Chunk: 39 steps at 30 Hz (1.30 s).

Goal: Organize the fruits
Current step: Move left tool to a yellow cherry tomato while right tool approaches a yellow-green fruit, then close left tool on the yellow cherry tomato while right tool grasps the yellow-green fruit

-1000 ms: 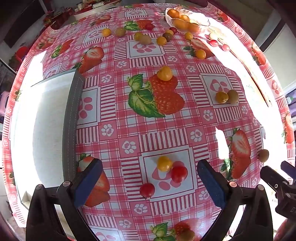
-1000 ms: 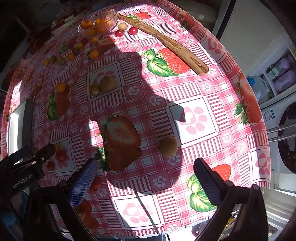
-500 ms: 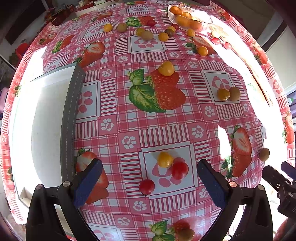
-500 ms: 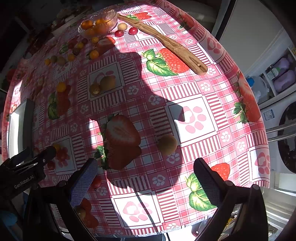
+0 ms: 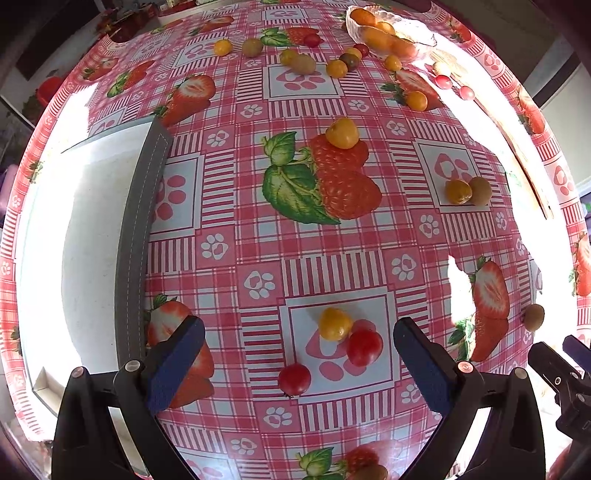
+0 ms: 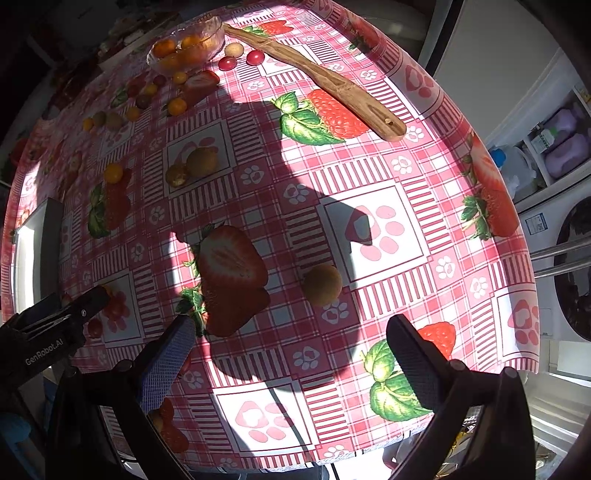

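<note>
Small fruits lie scattered over a red strawberry-print tablecloth. My left gripper [image 5: 299, 354] is open above a yellow tomato [image 5: 334, 324], a red tomato [image 5: 364, 346] and a smaller red tomato [image 5: 294, 378], holding nothing. My right gripper [image 6: 291, 354] is open and empty, with a brownish-green fruit [image 6: 322, 284] just ahead of its fingers. A glass bowl [image 5: 417, 35] with orange fruits sits at the far end, also seen as the bowl [image 6: 214, 31] in the right wrist view. More yellow, green and red fruits lie in front of it.
A white board with a grey edge [image 5: 138, 229] lies at the left. A long wooden utensil [image 6: 321, 79] rests at the far right. A yellow fruit [image 5: 342, 133] and a pair of fruits [image 5: 467, 191] lie mid-table. The table edge drops off at the right beside shelves and appliances.
The left gripper has drifted slightly forward, so the three tomatoes sit a little nearer its fingers. The right gripper has hardly moved.
</note>
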{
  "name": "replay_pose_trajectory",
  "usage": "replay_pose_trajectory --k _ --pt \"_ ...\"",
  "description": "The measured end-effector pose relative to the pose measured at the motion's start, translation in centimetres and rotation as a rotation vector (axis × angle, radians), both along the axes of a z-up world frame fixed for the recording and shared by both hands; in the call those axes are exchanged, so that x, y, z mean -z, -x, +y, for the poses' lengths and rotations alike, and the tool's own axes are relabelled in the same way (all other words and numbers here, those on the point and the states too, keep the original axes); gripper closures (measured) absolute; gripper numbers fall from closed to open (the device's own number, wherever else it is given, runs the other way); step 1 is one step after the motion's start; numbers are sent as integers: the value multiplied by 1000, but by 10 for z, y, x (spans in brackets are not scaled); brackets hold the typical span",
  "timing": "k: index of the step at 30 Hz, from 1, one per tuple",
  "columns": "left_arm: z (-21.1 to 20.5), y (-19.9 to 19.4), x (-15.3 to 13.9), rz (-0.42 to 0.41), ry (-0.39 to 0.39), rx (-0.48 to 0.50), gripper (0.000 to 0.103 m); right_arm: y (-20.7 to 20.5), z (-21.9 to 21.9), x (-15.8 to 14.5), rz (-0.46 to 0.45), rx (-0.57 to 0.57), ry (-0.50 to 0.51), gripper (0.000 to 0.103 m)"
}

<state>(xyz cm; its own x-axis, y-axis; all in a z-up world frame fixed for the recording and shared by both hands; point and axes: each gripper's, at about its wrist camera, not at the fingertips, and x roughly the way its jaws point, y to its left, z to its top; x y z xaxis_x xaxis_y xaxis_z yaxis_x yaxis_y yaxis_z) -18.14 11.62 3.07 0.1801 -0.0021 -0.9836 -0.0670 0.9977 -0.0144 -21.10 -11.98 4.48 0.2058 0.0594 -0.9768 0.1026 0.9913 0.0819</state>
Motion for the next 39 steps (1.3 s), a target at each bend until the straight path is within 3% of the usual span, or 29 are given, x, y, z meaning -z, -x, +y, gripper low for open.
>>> replay_pose_trajectory --k 4,7,14,16,21,24,25,27,28,31,32,33,39 --pt "3 -4 5 7 2 -5 1 1 -3 3 17 2 -13 0" --pt "3 -8 9 11 9 6 7 2 -5 5 15 9 -21 0" --pt "-5 -10 17 8 16 9 9 0 -14 7 -33 24 -20 3" --pt "-11 -7 21 17 23 8 20 -4 -14 11 -30 16 -17 10" --pt "-17 -2 30 32 33 7 22 -14 -11 23 -12 2 -2 20" --pt "-17 1 30 23 26 4 28 -17 -8 27 -13 -11 4 23" --pt "-17 1 30 19 22 3 33 -18 -6 29 -9 -16 6 26" --pt "-16 5 26 13 17 -5 42 -20 -3 33 8 -23 6 45" --pt "-13 5 24 10 18 -8 50 -20 -1 33 1 -27 17 45" --pt "-10 3 20 5 56 -7 80 -20 5 34 -14 -51 29 63" --pt "-8 2 17 8 67 -6 80 -20 6 34 -18 -55 33 73" --pt "-7 2 16 5 69 -3 80 -20 6 34 -20 -55 27 75" --pt "2 8 10 -4 103 -6 81 -19 3 30 -34 -34 -27 75"
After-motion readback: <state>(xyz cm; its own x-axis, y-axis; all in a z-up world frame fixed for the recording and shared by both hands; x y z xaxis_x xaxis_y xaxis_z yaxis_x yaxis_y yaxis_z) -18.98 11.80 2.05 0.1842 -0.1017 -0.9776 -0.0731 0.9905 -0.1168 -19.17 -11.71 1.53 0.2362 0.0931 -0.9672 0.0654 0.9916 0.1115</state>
